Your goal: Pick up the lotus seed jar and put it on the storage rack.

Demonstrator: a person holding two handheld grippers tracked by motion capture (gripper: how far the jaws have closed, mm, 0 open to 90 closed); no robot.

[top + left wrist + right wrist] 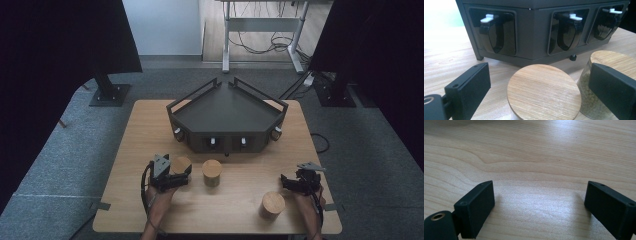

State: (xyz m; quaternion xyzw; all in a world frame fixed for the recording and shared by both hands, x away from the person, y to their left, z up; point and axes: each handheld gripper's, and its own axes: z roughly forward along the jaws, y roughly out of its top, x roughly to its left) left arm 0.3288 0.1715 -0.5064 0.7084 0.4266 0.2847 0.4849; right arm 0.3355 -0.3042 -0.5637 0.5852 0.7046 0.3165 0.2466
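Three clear jars with round wooden lids stand on the wooden table (235, 210). The left jar (181, 163) sits between the jaws of my left gripper (183, 173), which are spread on either side of it and are not pressing on it. In the left gripper view, my left gripper (539, 75) frames this jar's lid (544, 91), with a gap at the left jaw. The middle jar (212, 172) (609, 62) holds green grains and stands just to the right. My right gripper (286, 184) (540, 188) rests open over bare wood, above the third jar (272, 205).
A dark five-sided dispenser rack (227, 107) stands at the table's back centre. Its front face has windows with white levers (486, 18). Grey carpet surrounds the table, and black stands are at the far left and right. A desk frame with cables stands beyond.
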